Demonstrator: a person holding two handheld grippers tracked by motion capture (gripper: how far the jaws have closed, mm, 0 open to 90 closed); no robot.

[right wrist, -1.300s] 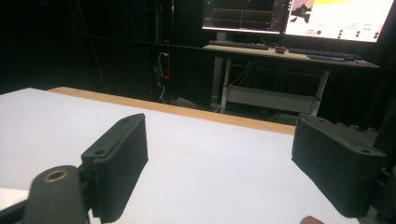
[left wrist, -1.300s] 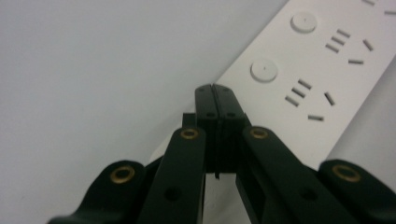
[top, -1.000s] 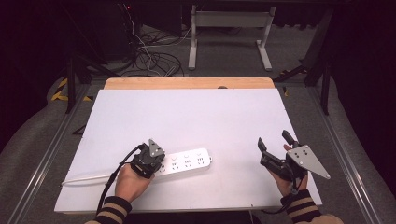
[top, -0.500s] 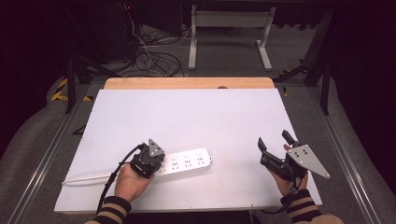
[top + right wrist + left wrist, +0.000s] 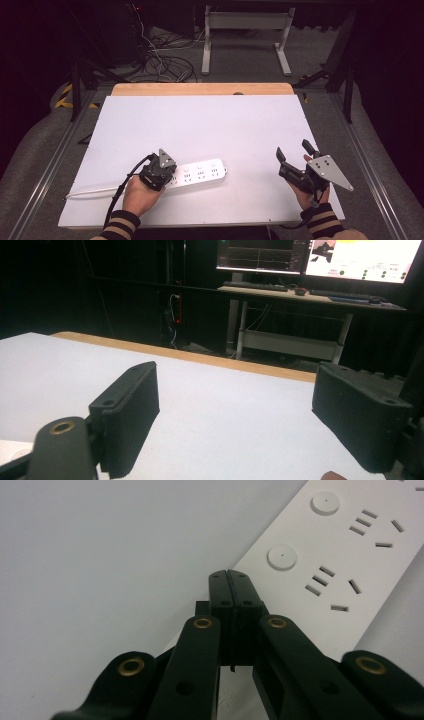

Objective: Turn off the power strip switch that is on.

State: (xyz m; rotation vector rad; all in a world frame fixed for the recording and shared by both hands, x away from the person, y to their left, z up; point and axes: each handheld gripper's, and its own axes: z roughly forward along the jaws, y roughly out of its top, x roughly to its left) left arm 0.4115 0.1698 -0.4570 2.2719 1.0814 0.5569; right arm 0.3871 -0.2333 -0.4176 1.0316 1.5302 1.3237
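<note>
Power strip [image 5: 199,173], white with several socket groups, lies flat near the front edge of the white surface [image 5: 210,120], left of centre, its long axis running roughly left to right. Its white cord [image 5: 92,190] trails off its left end toward the front-left corner.

At that left end sits the left tool [image 5: 161,169], held in the person's left hand [image 5: 140,192]. In the left gripper view its 2 black jaws are pressed together with no gap and nothing visible between them, their tips over the edge of the strip beside a round button [image 5: 281,557]. Whether the tips touch the strip or hover just above it cannot be told.

The right tool [image 5: 295,157] is well apart, near the front-right corner, jaws spread wide and holding nothing; the right gripper view shows bare surface between its pads [image 5: 132,412].

Risks, as a judgement: the strip is light and on a smooth surface, so a push from closed jaws could slide or swivel it, and the trailing cord could drag it askew.

The left tool and hand cover the strip's left end, so where the cord joins is hidden. Socket details are too small to read from above.
</note>
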